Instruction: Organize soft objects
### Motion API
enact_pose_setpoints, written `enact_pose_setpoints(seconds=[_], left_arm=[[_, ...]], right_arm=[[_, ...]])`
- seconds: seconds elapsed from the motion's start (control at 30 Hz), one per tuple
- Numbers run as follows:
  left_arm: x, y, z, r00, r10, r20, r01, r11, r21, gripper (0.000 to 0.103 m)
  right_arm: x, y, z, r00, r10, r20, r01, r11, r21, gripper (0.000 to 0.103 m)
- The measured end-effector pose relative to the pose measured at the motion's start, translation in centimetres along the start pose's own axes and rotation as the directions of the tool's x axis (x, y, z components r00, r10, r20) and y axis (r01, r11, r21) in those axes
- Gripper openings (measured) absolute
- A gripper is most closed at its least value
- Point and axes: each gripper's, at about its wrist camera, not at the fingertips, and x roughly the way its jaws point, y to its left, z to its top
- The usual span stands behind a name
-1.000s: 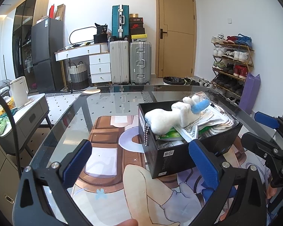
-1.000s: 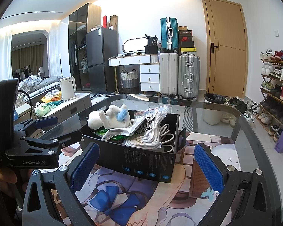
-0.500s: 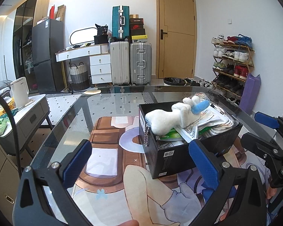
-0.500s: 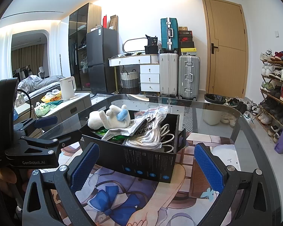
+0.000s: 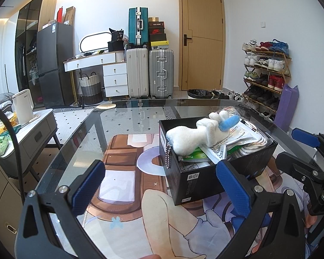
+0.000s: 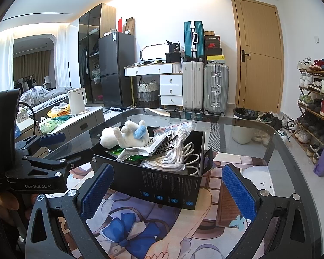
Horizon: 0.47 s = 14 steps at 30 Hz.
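Observation:
A black box [image 5: 192, 179] [image 6: 170, 190] stands on the glass table, packed with soft items. On top lies a white plush toy [image 5: 192, 136] [image 6: 123, 137] with a blue patch and a bead chain hanging over the box's edge. Bagged white socks [image 6: 172, 151] and a green packet [image 5: 194, 155] fill the rest. My left gripper [image 5: 162, 185] is open, empty, just in front of the box. The right gripper [image 6: 167, 191] is open too, holding nothing, with the box's near wall between its pads. Each gripper appears in the other's view, the left gripper [image 6: 54, 151] and the right gripper [image 5: 300, 149] both beside the box.
The glass table [image 5: 127, 127] has a printed mat [image 5: 123, 185] under it. A grey side cabinet [image 5: 28, 133] with a white kettle stands left. Suitcases [image 5: 150, 73], a door and a shoe rack [image 5: 265, 73] line the far walls. A hand [image 6: 6, 207] holds the left gripper.

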Motion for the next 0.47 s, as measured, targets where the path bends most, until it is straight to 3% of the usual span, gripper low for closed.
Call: enact_pose_setpoints(seconds=[0.47], left_arm=[[-0.27, 0.13, 0.74, 1.000, -0.008, 0.011, 0.008, 1.000, 0.011, 0.103]], right_arm=[[-0.15, -0.10, -0.08, 1.000, -0.001, 0.000, 0.001, 1.000, 0.005, 0.102]])
